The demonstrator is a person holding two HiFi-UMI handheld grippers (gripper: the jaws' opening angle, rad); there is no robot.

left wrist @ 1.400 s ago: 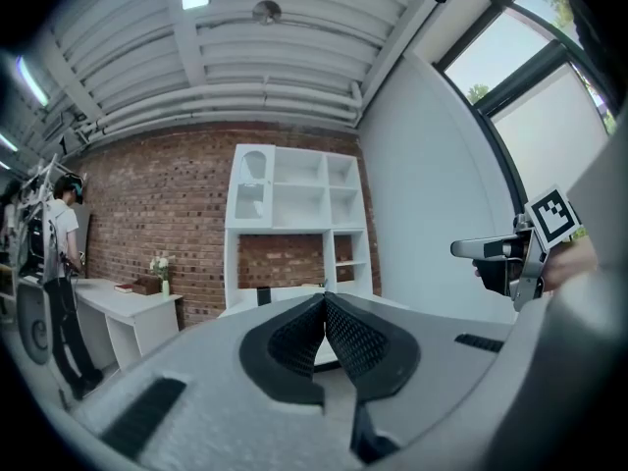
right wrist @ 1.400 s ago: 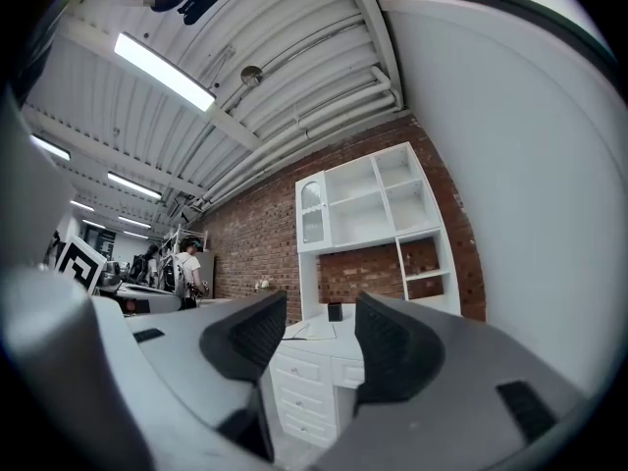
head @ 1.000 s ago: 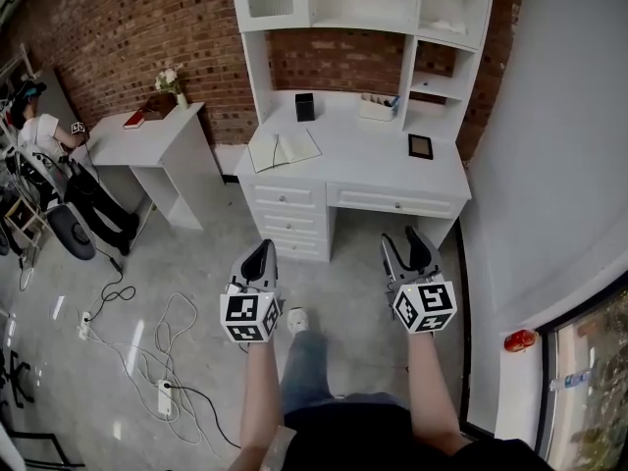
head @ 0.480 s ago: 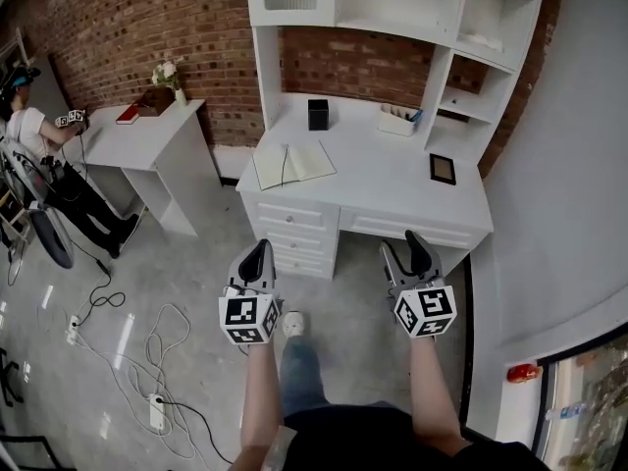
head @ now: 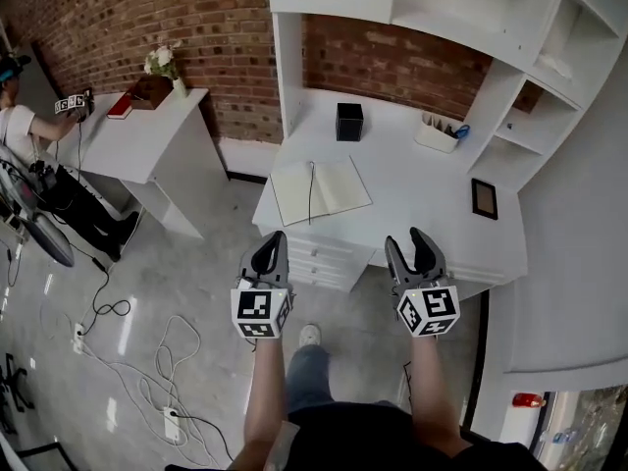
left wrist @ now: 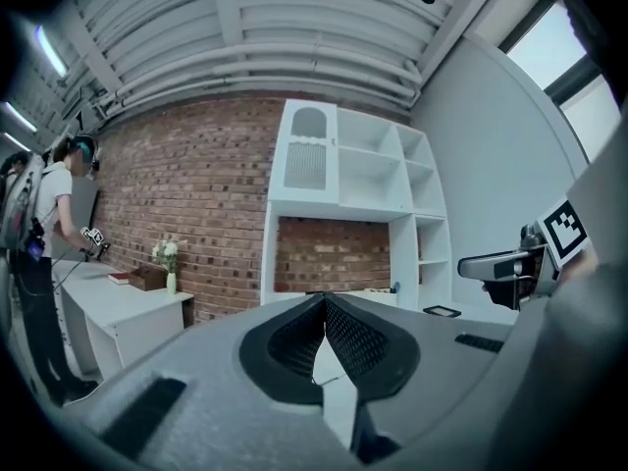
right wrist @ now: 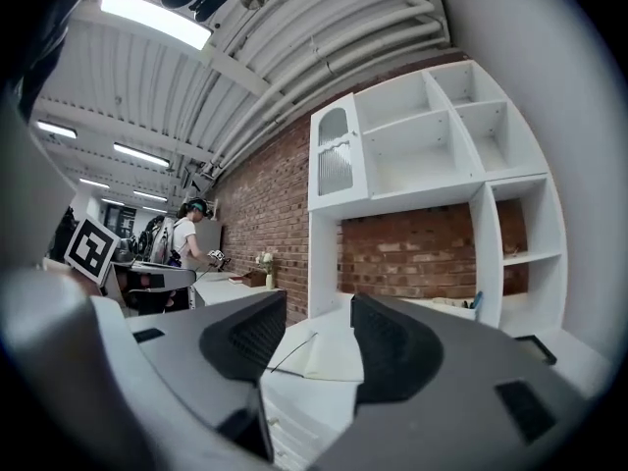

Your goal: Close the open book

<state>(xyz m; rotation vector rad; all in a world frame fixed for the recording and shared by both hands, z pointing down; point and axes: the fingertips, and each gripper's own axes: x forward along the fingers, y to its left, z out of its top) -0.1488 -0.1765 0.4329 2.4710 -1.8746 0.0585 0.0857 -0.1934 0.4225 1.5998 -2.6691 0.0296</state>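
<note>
One open book (head: 319, 190), with pale blank pages and a dark line down the centre fold, lies flat and spread on the left part of a white desk with drawers (head: 422, 199), near its front edge.

One small black cube-shaped box (head: 348, 122) stands behind the book toward the wall, well apart from it. One white tray of pens (head: 437, 133) sits to the right of that box. One small dark-framed flat panel (head: 484, 198) lies at the desk's right end. Both are well apart from the book.

White open shelving (head: 461, 18) rises over the back of the desk against a red brick wall (head: 196, 18). One lower white side table (head: 147, 145) stands to the left, bearing a vase of pale flowers (head: 162, 64), a brown box (head: 149, 91) and a red book (head: 120, 107). A person in a white top (head: 15, 130) stands at its far side. White cables and a power strip (head: 169, 422) lie on the grey floor (head: 196, 292).

Left gripper (head: 272, 243): held in front of the desk and not touching the book. Its jaws are pressed together at the tips with nothing between them.

Right gripper (head: 406, 243): held beside the left one at the same level, also apart from the book. Its jaws are spread and hold nothing. The open book shows beyond the gap in the right gripper view.
</note>
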